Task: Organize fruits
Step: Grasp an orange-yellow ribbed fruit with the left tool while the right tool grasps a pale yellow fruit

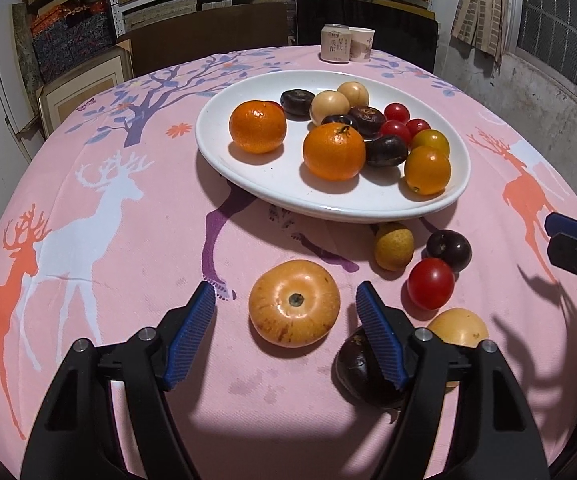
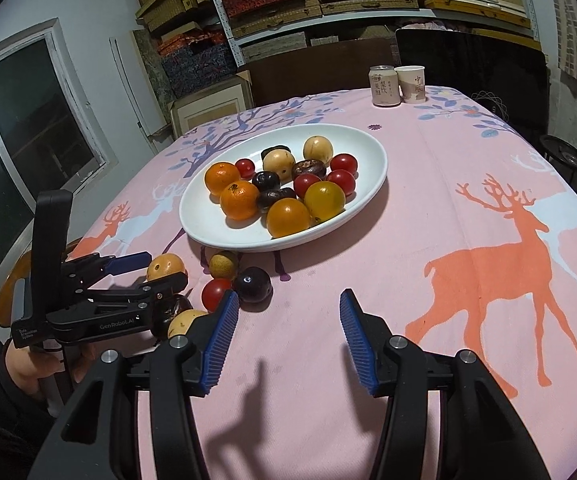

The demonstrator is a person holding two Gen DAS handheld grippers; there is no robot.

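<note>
A white oval plate on the pink deer tablecloth holds oranges, red tomatoes, dark plums and pale round fruits. Loose fruits lie in front of it: a flat orange persimmon-like fruit, a yellow-green one, a dark plum, a red tomato, a yellow one and a dark purple one half hidden behind a finger. My left gripper is open around the persimmon-like fruit, pads apart from it. My right gripper stands open over bare cloth, right of the loose fruits.
A drink can and a paper cup stand at the table's far edge. Dark chairs and shelves of boxes are behind. A hand holds the left gripper at the table's near left. A black stand is off the right side.
</note>
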